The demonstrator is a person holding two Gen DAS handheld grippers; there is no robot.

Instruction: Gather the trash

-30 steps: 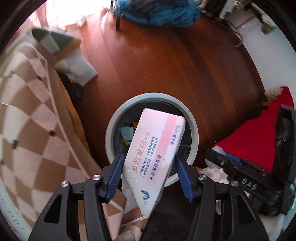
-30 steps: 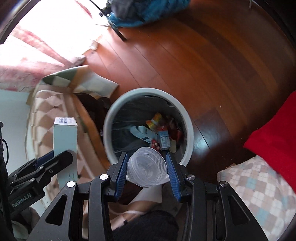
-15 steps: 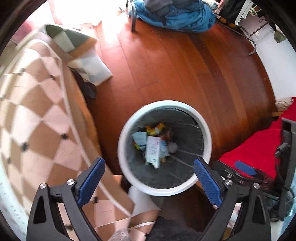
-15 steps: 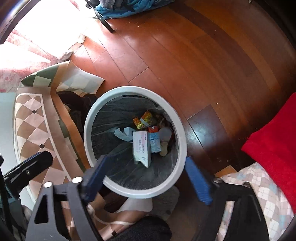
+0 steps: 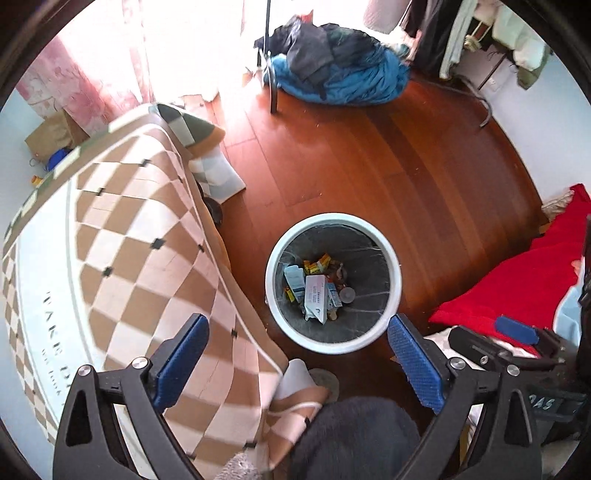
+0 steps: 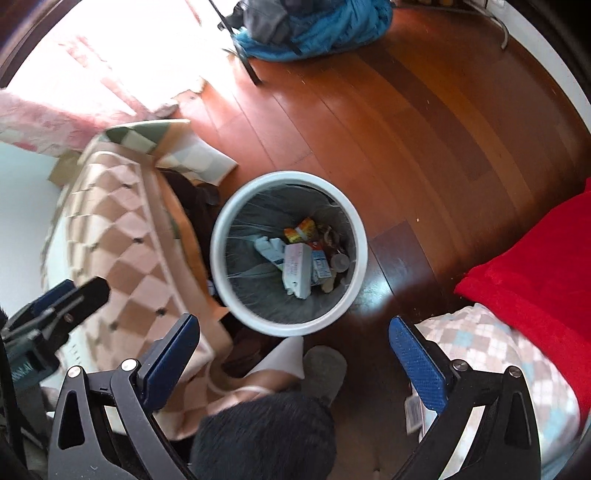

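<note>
A round white trash bin [image 5: 280, 317] with a dark liner stands on the wooden floor; it also shows in the right wrist view [image 6: 221, 280]. Inside lie a pink-and-white toothpaste box [image 5: 317, 297] [image 6: 297, 269], a clear plastic cup [image 5: 347, 294] [image 6: 339, 261] and several wrappers. My left gripper [image 5: 295, 363] is open and empty, well above the bin's near rim. My right gripper [image 6: 293, 360] is open and empty, also above the near rim.
A brown-and-cream checkered blanket [image 5: 122, 266] [image 6: 122, 243] covers a table left of the bin. A red cloth [image 5: 517, 288] [image 6: 535, 266] and checkered cushion [image 6: 491, 350] lie right. A blue clothes heap [image 5: 343, 77] [image 6: 314, 29] lies far across the floor. A dark sleeve [image 6: 266, 435] sits at the bottom.
Both grippers opened: the left dropped the toothpaste box and the right dropped the clear cup into the bin. Both have since risen higher above it.
</note>
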